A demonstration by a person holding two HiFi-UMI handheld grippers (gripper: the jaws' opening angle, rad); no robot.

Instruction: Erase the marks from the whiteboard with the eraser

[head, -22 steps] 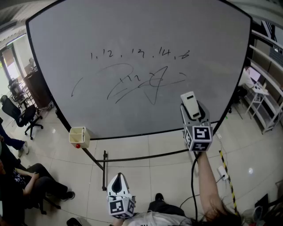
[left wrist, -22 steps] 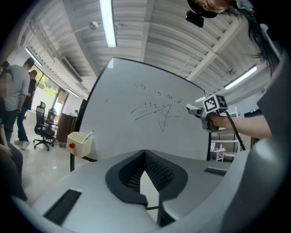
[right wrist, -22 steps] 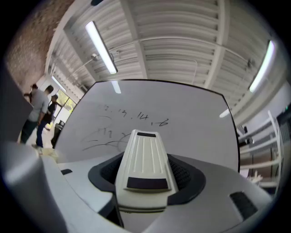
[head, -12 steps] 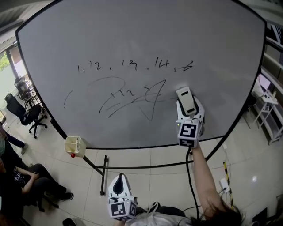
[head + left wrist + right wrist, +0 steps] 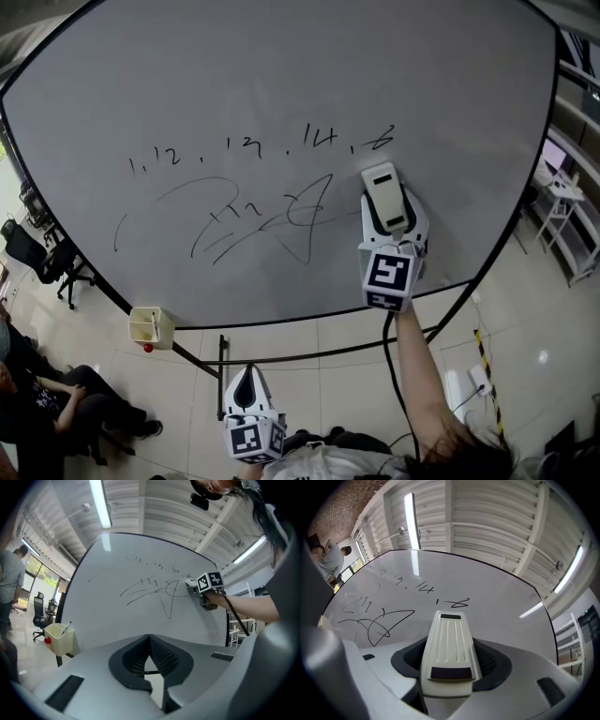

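My right tongs (image 5: pixel 449 667) pinch the eraser (image 5: pixel 382 195), which seems to rest on the whiteboard (image 5: pixel 281 75) just right of the scrawled marks (image 5: pixel 253 220), while my left tongs (image 5: pixel 149 653) hang low, pressed together on nothing.

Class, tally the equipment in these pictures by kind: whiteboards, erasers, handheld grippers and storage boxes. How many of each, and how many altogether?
whiteboard: 1
eraser: 1
grippers, the left gripper and the right gripper: 2
cream box at the board's lower left corner: 1
Total: 5
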